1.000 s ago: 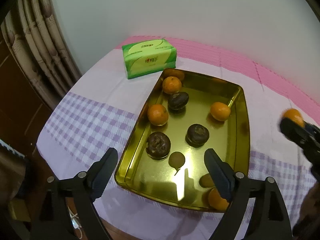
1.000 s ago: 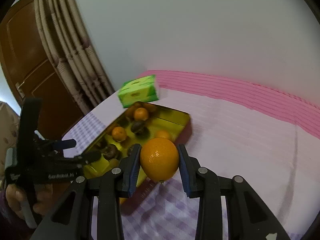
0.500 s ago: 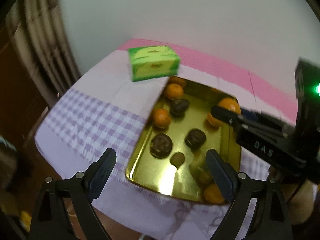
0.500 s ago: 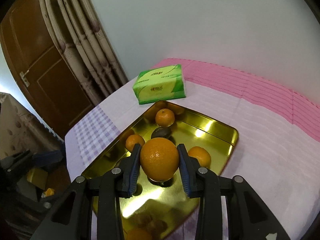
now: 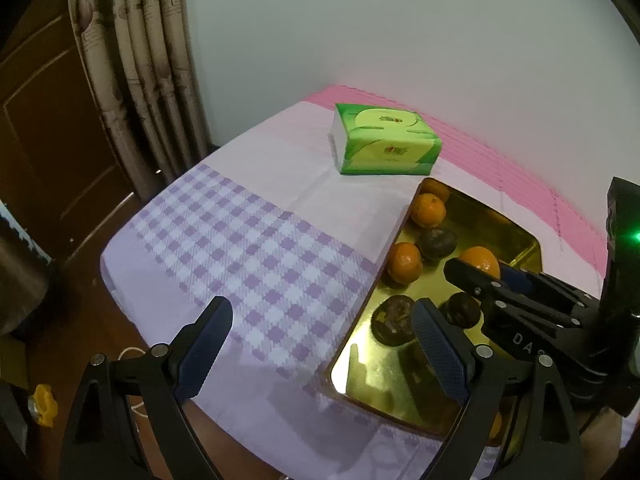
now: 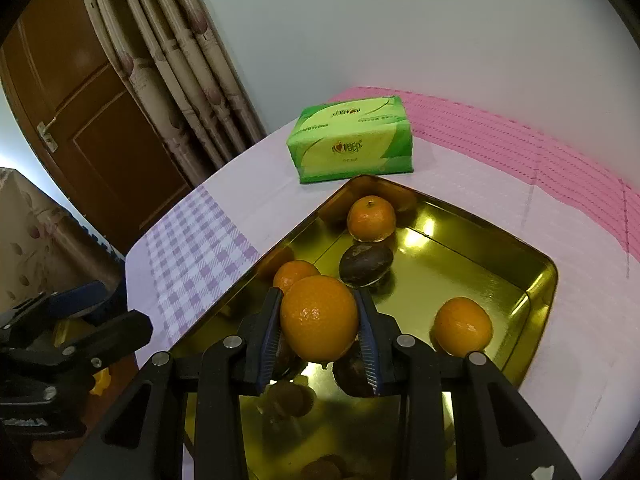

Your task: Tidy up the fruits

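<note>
Right claw [image 6: 319, 334] clamped on an orange [image 6: 319, 317] above the gold tray [image 6: 536, 272]; left claw [image 5: 320, 350] apart, empty.

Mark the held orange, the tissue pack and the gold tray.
held orange [image 6: 319, 317], right wrist view, front of its peel.
tissue pack [image 6: 352, 150], right wrist view, front face.
gold tray [image 6: 541, 257], right wrist view, far right rim.

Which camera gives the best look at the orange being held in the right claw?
The right wrist view. There the round orange fruit sits large and unblocked, clamped between the right claw's pads above the gold metal tray. In the left wrist view only its top peeks out behind the claw's black fingers.
</note>
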Demonstrator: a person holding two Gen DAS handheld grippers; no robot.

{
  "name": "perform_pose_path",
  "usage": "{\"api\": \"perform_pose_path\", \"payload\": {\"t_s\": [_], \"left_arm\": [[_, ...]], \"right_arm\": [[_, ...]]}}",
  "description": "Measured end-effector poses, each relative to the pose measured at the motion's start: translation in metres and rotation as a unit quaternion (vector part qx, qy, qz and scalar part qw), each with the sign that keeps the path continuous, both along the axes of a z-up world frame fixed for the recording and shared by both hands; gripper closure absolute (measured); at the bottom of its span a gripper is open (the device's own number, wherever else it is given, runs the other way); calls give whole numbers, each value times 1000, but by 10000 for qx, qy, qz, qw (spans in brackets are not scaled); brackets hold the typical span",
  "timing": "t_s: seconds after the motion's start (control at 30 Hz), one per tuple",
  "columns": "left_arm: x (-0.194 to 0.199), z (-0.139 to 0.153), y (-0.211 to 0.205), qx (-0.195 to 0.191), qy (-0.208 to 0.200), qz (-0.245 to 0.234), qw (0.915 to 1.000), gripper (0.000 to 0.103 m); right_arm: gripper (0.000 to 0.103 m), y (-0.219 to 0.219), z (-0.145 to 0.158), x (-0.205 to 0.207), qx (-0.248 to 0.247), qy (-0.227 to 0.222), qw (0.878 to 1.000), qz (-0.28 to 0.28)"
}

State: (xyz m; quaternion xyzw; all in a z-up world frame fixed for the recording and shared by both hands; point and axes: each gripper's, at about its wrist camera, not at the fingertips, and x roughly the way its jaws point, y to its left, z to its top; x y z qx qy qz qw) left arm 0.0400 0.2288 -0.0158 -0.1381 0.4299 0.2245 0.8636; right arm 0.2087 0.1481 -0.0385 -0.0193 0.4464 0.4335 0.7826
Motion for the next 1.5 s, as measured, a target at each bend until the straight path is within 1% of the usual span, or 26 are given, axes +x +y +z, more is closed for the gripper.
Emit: {"api": "perform_pose_path", "payload": {"t_s": [0.2,0.8,0.97,1.23,1.5], "left_arm": [[3,-1,-7,230,86,-94,9997,12],[7,-4,-18,308,208,-312,9988,12],[7,-3,-19,342,156,-346,9987,12],[7,0,-28,593,129,-534,9967,12],[8,0,-30,716,154,-521,9960,12]], "right_arm": [[70,5,-6,4,-43,66,10000,-33],[69,6,-13,10,-60,126,9997,-192],[69,3,-12,11,-27,97,9997,-232],[67,-1,-11,12,54,111,9994,-330],[66,-8,-8,10,198,104,9988,-428]]}}
